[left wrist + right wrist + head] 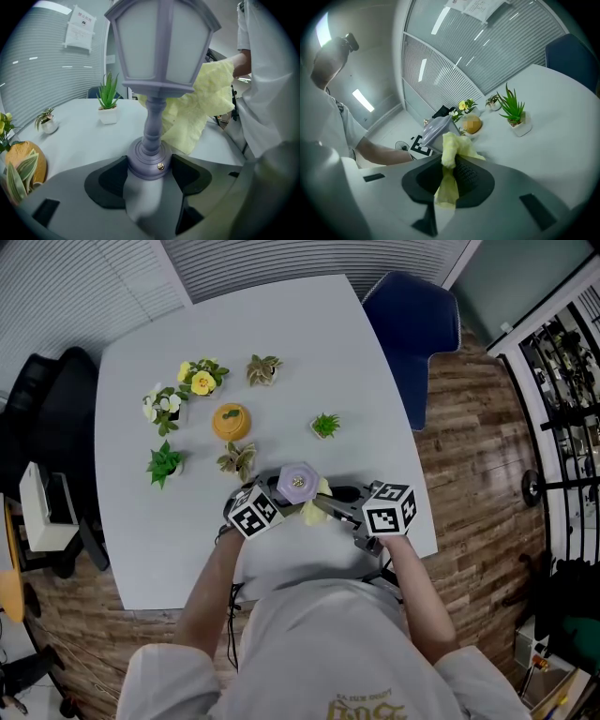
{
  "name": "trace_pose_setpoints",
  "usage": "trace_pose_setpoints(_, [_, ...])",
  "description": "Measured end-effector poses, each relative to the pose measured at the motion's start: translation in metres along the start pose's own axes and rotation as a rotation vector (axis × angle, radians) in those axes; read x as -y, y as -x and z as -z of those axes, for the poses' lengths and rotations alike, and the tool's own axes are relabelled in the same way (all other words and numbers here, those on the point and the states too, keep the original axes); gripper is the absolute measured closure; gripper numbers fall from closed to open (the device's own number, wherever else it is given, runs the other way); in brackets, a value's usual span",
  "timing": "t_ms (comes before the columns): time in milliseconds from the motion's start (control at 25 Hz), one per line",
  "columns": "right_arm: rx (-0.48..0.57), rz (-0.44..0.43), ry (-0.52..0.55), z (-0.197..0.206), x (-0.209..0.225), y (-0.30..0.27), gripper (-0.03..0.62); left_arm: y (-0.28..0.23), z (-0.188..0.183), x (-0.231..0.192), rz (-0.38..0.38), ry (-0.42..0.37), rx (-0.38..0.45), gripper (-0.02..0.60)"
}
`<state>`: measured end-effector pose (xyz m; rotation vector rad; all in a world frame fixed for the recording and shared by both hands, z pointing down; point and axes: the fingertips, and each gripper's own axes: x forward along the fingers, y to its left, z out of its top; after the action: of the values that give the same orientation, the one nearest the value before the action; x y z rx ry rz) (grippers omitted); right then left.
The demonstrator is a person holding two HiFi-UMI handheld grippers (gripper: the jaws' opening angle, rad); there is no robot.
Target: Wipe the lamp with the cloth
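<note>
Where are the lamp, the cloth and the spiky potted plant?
lamp [136, 42]: left gripper view, on the shade's left panel.
cloth [450, 145]: right gripper view, on the bunched top fold.
spiky potted plant [108, 115]: left gripper view, on its white pot.

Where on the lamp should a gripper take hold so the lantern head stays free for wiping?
Grip the lamp at its round base, low and from the side, as the left gripper does. The stem is thin, and the wide lantern head must stay clear for the cloth.
</note>
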<state>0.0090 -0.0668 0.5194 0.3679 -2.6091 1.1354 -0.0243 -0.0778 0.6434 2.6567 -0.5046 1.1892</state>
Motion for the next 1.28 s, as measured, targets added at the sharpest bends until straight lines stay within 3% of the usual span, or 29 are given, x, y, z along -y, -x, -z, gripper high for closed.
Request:
trace_pose_setpoints(480, [-0.101,0.074,0.249,0.011,-0.016,0.000,0.534,0.000,0.000,0.000,-0.001,-0.002,0.000,0.278])
trace_pose_setpoints(840, [-0.112,0.103,0.347,0.013,-0.024,0.001,0.534,0.001,-0.001,0.002,-0.003,-0.004,0.001,0.278])
trace_pose_setpoints(1280, [-0.145,0.079,0.435,0.016,-0.032,-0.008,0.534,0.001,-0.001,0.000,-0.002,-0.002,0.001,0.278])
